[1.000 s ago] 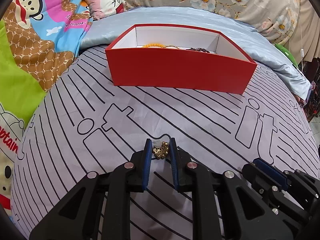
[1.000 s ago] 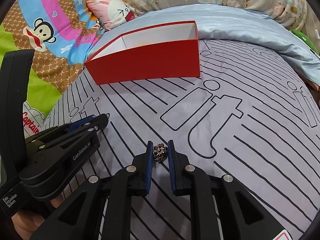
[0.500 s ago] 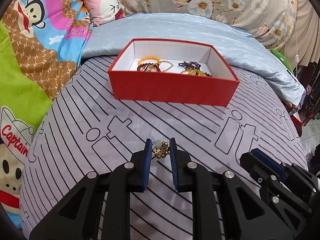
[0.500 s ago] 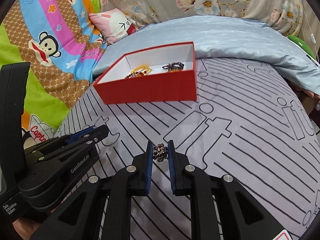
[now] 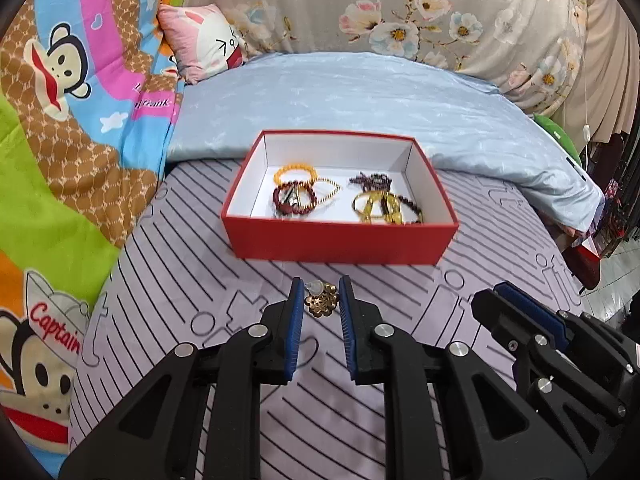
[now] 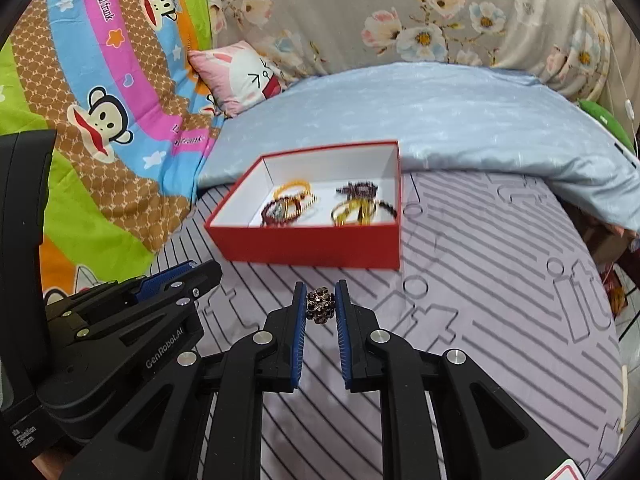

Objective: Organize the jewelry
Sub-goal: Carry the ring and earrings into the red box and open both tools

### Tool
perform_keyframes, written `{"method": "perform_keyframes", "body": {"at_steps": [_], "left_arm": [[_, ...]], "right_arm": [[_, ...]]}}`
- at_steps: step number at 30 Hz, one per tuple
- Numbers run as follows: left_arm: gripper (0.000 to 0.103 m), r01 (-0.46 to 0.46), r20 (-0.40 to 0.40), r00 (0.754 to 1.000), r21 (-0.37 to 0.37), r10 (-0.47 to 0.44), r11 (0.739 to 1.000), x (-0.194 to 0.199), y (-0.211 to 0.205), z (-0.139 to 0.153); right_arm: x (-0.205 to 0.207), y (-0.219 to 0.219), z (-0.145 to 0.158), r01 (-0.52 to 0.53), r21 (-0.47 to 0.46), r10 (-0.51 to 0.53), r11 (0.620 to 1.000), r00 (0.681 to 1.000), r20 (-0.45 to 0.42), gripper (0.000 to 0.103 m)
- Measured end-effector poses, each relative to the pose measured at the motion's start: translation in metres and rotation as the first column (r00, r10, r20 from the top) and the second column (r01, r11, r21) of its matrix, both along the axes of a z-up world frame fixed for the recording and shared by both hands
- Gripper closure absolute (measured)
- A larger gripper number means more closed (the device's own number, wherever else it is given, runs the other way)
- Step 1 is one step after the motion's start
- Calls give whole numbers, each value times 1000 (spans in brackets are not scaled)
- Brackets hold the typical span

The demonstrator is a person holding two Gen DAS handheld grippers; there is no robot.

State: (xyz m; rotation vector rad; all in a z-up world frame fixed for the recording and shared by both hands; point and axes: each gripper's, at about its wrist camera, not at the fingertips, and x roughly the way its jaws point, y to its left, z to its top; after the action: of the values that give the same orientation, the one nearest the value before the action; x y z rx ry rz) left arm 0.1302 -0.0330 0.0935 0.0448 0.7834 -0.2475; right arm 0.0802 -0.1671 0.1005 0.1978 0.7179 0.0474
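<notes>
My left gripper [image 5: 320, 298] is shut on a gold flower earring [image 5: 321, 303] with a clear stopper, held above the striped sheet. My right gripper [image 6: 321, 304] is shut on a dark beaded earring [image 6: 320, 305]. A red box [image 5: 340, 240] with a white inside lies ahead of both grippers, and it also shows in the right wrist view [image 6: 312, 246]. It holds an orange bead bracelet [image 5: 294, 172], a dark red bracelet [image 5: 294, 202], gold bangles [image 5: 376, 208] and dark beads [image 5: 370, 180].
The grey striped sheet [image 5: 180, 280] covers the bed. A light blue pillow [image 5: 360, 96] lies behind the box. A cartoon monkey quilt [image 5: 72, 120] is at the left, with a pink cushion [image 5: 204, 46]. The bed's edge drops off at the right [image 6: 608, 280].
Both grippers have risen and pulled back, each with its earring held. The box looks smaller and its inside with the bracelets has come into view.
</notes>
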Motion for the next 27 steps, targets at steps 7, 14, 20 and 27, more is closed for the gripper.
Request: {"method": "perform_keyframes", "body": {"at_steps": [7,14,20,27], "left_arm": [[86,-7,55,998,4,7,1000,32,-5,23],[86,-22,77,997,5,21,1000,69,-8,33],[86,-29,80,996,14,28,999,100,-13,32],[86,-35,56,998,21,33,999,129,-16,17]], "right_arm": [[32,-2,25,-8,-19,9,1000,998,58,89],[71,-3,32,-4,-41,7,999,997,77,89],[101,-7,29,-1,-51,5,999,998,69,89],[131,-10,14,3,-49,-1,999,999,39,89]]}}
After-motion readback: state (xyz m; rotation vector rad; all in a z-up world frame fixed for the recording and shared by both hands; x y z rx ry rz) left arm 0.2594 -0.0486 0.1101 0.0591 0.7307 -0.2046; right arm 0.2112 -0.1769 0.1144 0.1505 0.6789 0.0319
